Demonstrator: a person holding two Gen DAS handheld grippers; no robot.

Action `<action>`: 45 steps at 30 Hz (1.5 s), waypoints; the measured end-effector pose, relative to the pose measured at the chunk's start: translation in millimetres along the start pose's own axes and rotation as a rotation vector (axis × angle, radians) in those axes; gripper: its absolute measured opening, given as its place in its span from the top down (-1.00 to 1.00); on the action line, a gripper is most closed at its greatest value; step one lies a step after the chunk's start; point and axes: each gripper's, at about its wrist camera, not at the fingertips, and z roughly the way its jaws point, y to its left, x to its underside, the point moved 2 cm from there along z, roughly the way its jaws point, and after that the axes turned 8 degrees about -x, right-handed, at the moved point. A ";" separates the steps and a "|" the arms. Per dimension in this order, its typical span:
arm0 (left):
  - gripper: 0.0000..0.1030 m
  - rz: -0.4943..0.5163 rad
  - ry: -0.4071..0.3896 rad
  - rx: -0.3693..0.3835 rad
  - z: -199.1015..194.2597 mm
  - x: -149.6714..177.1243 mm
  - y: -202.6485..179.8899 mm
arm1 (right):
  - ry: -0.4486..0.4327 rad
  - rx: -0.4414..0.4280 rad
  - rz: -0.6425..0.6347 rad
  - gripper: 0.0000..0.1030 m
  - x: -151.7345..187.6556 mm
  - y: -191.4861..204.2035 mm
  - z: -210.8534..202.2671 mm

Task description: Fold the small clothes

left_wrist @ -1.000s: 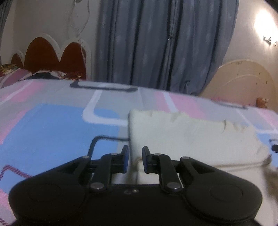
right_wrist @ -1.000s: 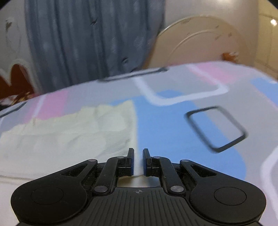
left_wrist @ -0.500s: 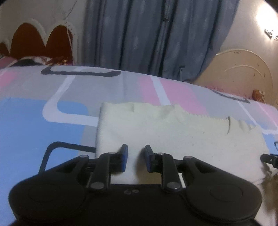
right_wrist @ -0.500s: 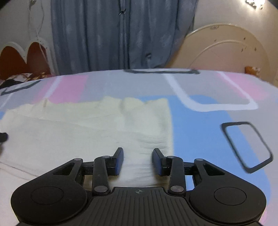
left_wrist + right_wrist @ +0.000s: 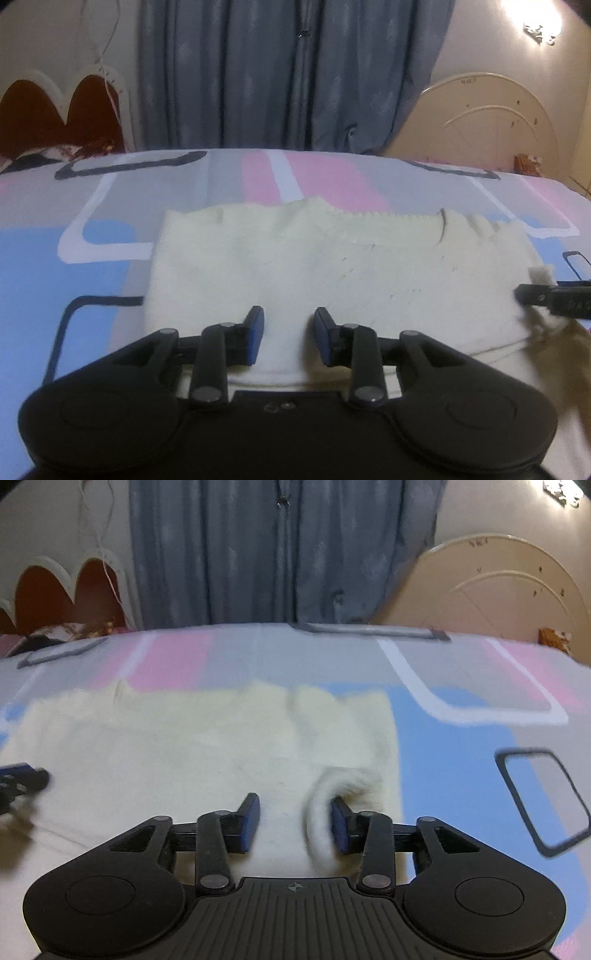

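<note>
Cloth (image 5: 314, 273) lies folded flat on the bed (image 5: 92, 206) just ahead of both your tongs. Your left tongs (image 5: 289, 341) and right tongs (image 5: 294, 821) have just been opening, where a second ago they were nearly closed on its near edge; now nothing is pinched, though a fold curls against your right tongs' right finger (image 5: 341, 825).

My left gripper (image 5: 288, 339): matte black plastic body, two round domed housings at the sides, black linkage arms w/ silver pivot screws, blue pads (image 5: 255, 339) on the inner faces of the fingers, small embossed mark at centre of the housing. My right gripper (image 5: 293, 823): same build, but w/ ribbed top plate and a small crosshair mark at centre; blue pads (image 5: 248, 825), silver screws, round discs each side. No sleeves or cables visible.
</note>
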 end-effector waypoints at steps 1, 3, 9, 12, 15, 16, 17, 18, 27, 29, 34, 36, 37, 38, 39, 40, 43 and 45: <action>0.44 -0.017 0.010 -0.001 -5.2 -1.4 1.4 | 0.006 0.015 0.020 0.17 -2.6 -3.3 -3.9; 0.42 -0.035 0.016 0.006 -15.5 -0.9 0.7 | -0.004 0.026 0.032 0.17 -6.5 -2.3 -13.3; 0.32 -0.021 0.055 0.047 -40.3 12.4 -18.3 | -0.020 -0.123 0.064 0.17 -0.8 26.5 -40.5; 0.29 -0.016 0.074 0.054 -48.5 22.6 -26.5 | 0.004 -0.162 0.036 0.17 8.3 43.8 -48.6; 0.26 0.000 0.096 0.053 -51.1 34.0 -33.5 | 0.041 -0.185 0.018 0.17 23.5 56.6 -54.0; 0.25 0.011 0.100 0.050 -51.2 37.7 -35.8 | 0.055 -0.187 0.021 0.16 28.6 58.5 -53.8; 0.25 0.023 0.098 0.042 -51.2 40.4 -37.8 | 0.068 -0.192 0.025 0.16 33.1 60.3 -53.2; 0.24 0.038 0.092 0.032 -51.7 43.4 -39.6 | 0.084 -0.195 0.022 0.16 38.0 61.4 -51.1; 0.09 0.063 0.081 -0.038 -63.3 55.0 -27.3 | 0.085 -0.058 -0.062 0.17 63.8 26.2 -69.0; 0.08 0.060 0.083 -0.052 -66.3 56.5 -26.1 | 0.084 -0.037 -0.069 0.17 68.3 17.7 -75.7; 0.12 0.035 0.095 -0.073 -77.3 56.9 -28.8 | 0.088 -0.038 -0.049 0.17 69.6 13.9 -88.4; 0.12 0.020 0.090 -0.052 -84.1 56.6 -32.6 | 0.071 -0.091 -0.021 0.17 66.6 18.5 -95.4; 0.11 0.019 0.084 -0.047 -86.6 55.5 -35.4 | 0.063 -0.113 -0.018 0.17 65.1 22.2 -97.6; 0.11 0.025 0.077 -0.046 -87.7 54.0 -39.5 | 0.058 -0.123 -0.027 0.17 63.0 25.4 -98.1; 0.11 0.033 0.072 -0.042 -87.8 52.2 -43.5 | 0.056 -0.133 -0.039 0.17 60.1 29.9 -95.5; 0.10 0.035 0.066 -0.039 -87.3 50.2 -47.4 | 0.052 -0.142 -0.045 0.17 57.2 32.3 -93.7; 0.09 0.019 0.066 -0.038 -83.2 49.0 -52.3 | 0.034 -0.155 -0.035 0.17 41.4 32.0 -85.3; 0.08 0.007 0.082 -0.055 -78.9 54.8 -51.1 | 0.039 -0.164 -0.032 0.16 31.6 30.5 -79.6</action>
